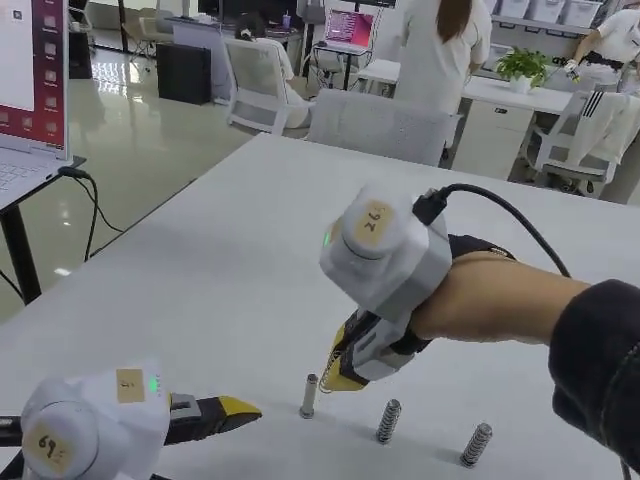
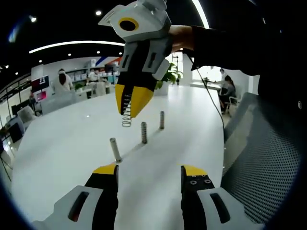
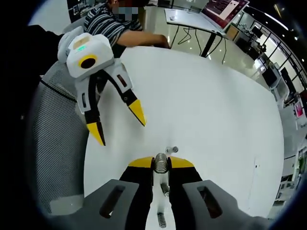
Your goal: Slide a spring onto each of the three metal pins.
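My right tongs [image 1: 335, 380] pinch a small steel coil spring [image 3: 161, 164] end-down, at two o'clock of the bare grey metal pin [image 1: 309, 395], ready to thread it on. My left tongs [image 2: 149, 170] gape empty at the pin's nine o'clock, giving room. Two sprung pins [image 1: 388, 421] stand at its four o'clock on the white bench [image 1: 250, 250].

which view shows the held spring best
Left gripper view: the spring hangs side-on from the right gripper, coils clear. Right gripper view shows the spring end-on between the jaws. In the head view the gripper mostly hides it.
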Demonstrator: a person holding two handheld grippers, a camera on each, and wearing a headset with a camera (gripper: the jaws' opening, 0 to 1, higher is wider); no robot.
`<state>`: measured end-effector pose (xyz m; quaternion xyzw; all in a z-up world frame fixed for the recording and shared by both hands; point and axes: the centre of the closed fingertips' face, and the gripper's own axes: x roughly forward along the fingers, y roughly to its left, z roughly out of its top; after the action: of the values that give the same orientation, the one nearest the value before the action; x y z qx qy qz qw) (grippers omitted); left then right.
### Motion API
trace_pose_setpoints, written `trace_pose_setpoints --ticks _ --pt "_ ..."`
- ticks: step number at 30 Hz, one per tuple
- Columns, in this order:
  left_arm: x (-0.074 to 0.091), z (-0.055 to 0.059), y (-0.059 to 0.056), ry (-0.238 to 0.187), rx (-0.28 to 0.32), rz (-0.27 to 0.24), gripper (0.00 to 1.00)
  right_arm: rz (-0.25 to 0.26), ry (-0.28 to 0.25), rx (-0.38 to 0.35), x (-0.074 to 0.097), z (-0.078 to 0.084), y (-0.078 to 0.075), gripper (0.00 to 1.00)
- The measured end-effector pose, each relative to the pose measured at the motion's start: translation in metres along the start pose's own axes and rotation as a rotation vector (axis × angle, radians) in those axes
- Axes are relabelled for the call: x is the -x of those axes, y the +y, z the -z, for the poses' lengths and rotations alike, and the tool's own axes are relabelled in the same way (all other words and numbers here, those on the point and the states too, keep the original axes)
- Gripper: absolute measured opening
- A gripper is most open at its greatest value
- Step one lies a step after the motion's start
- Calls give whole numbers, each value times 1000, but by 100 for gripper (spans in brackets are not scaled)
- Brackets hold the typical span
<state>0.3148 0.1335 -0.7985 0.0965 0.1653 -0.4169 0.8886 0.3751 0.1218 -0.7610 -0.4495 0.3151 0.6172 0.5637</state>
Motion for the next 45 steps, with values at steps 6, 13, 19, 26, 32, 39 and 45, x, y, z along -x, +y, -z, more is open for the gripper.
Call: trace_pose_setpoints --ticks 6,13,19,26,32,39,45 --pt "1 1 0 2 0 -1 46 -1 4 -8 -7 -5 -13 8" --pt "3 5 0 11 1 -1 46 -15 21 -28 -19 -2 -22 8" --pt "2 5 1 12 4 -1 45 -27 31 -34 -25 0 -23 8" --pt "2 5 2 10 4 -2 44 -37 44 -36 -32 1 -24 8" --pt "3 8 3 11 9 -4 42 -43 52 -35 -36 2 -24 8" --pt "4 11 3 12 14 -3 41 -49 65 -35 -41 4 -24 8" --pt "4 12 3 12 18 -1 41 -54 78 -37 -47 8 -23 8"
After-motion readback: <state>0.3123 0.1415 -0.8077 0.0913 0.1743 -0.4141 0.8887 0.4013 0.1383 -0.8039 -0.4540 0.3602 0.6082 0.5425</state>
